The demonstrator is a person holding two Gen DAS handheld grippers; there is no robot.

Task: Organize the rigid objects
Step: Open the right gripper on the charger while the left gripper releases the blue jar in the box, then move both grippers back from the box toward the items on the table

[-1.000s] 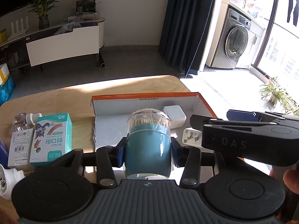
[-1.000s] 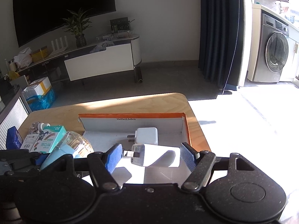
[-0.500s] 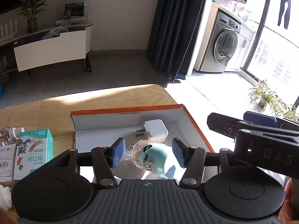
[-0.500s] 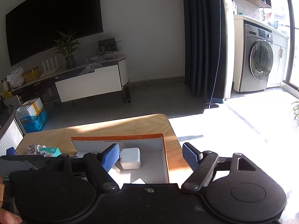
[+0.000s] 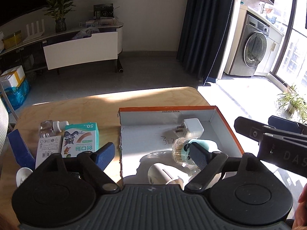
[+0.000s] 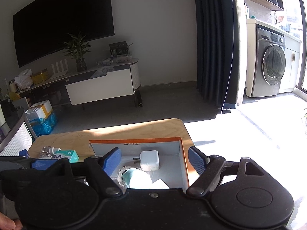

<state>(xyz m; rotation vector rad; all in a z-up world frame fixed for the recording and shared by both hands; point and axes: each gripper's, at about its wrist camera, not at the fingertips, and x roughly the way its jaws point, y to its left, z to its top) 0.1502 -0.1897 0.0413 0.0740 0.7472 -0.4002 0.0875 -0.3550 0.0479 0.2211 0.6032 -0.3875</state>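
Observation:
An orange-edged box (image 5: pixel 226 126) sits on the wooden table. Inside lie a teal toothpick jar (image 5: pixel 184 149) on its side, a white plug charger (image 5: pixel 192 125) at the back and another white charger (image 5: pixel 163 174) near the front. My left gripper (image 5: pixel 151 153) is open and empty above the box's near left part. My right gripper (image 6: pixel 155 161) is open and empty, held back above the box (image 6: pixel 183 157); the jar (image 6: pixel 132 176) and the back charger (image 6: pixel 149 159) show below it.
Left of the box lie a teal plaster carton (image 5: pixel 81 140), a white small carton (image 5: pixel 49 149), a clear small bottle (image 5: pixel 48 128) and a blue object (image 5: pixel 19 149). The table ends just right of the box. The right gripper's body (image 5: pixel 278 143) hangs at the right.
My left gripper has let go of the teal jar, which now lies on its side in the box, and has pulled back open. My right gripper has drawn up and back from the box.

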